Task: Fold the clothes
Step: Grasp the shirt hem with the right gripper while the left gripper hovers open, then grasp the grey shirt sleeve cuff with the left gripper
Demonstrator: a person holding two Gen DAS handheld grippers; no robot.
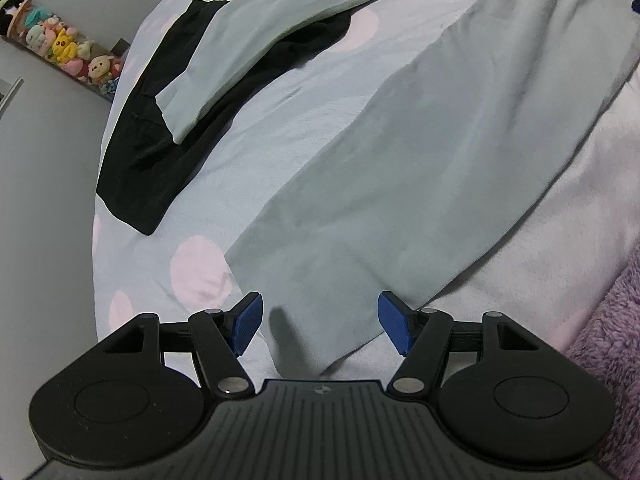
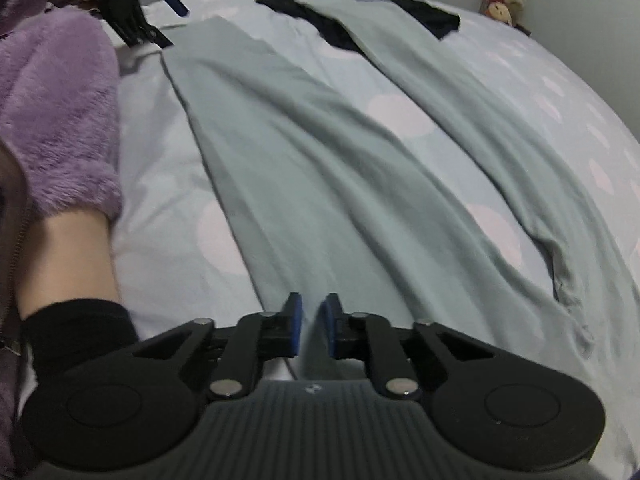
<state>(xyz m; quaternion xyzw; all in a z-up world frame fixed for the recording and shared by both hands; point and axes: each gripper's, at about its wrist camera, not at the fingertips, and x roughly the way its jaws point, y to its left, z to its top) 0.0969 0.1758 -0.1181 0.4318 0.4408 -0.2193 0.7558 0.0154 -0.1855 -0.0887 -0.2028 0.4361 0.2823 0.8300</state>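
Pale grey-green trousers (image 1: 400,168) lie spread on the bed, both legs stretched out. One leg's hem lies just in front of my left gripper (image 1: 320,322), which is open and empty over it. The other leg (image 1: 240,52) lies across a black garment (image 1: 148,152) at the far left. In the right wrist view the trousers (image 2: 320,184) run away from my right gripper (image 2: 312,330). Its blue pads are close together with trouser cloth pinched between them. The left gripper (image 2: 132,8) shows at the top left there.
The bed sheet (image 1: 256,152) is light blue with pink dots. A purple fleece sleeve (image 2: 60,120) and a bare forearm lie at the left in the right wrist view. A shelf of plush toys (image 1: 60,48) lines the grey wall beyond the bed.
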